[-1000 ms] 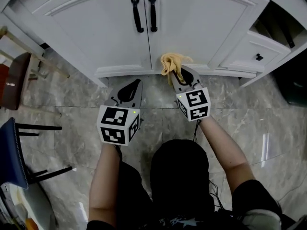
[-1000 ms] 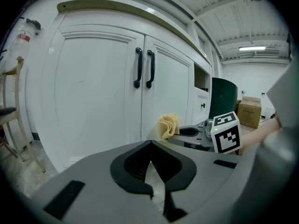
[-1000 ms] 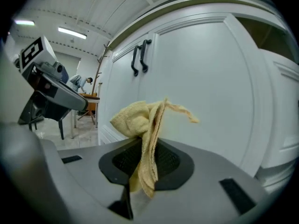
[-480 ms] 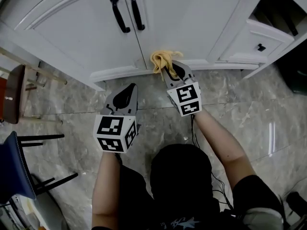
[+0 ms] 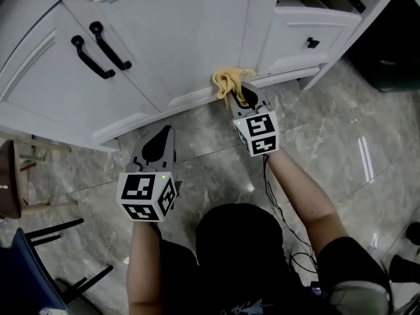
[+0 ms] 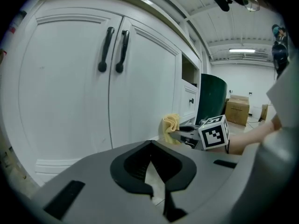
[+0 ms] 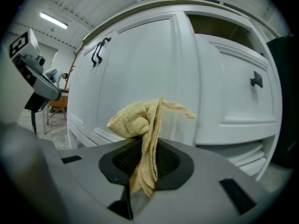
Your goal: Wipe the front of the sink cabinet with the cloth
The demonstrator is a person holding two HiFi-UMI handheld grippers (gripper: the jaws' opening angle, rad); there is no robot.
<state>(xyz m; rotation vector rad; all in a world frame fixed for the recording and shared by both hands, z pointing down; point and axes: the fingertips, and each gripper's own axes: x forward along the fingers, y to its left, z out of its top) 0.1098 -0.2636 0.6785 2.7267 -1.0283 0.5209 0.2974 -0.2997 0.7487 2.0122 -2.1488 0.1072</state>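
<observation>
1. The cloth [image 5: 230,84], yellow and bunched, sits low on the sink cabinet [image 5: 197,38], at the bottom rail [image 5: 187,99] under the right door. It seems to touch the rail, close to the corner beside the drawer [image 5: 308,31].
2. My right gripper [image 5: 240,96] holds it: the jaws are clamped on the cloth's lower folds, and the rest stands out beyond the tips.
3. I judge the wiping is under way at the lowest strip. The white front shows no wet trace or dirt, so I cannot tell which parts are already wiped. The door panels and the area around the black handles [image 5: 98,48] are high above the cloth and probably remain.
4. My left gripper [image 5: 159,135] waits over the marble floor [image 5: 210,163], well apart from the cloth, jaws together with nothing between them.
</observation>
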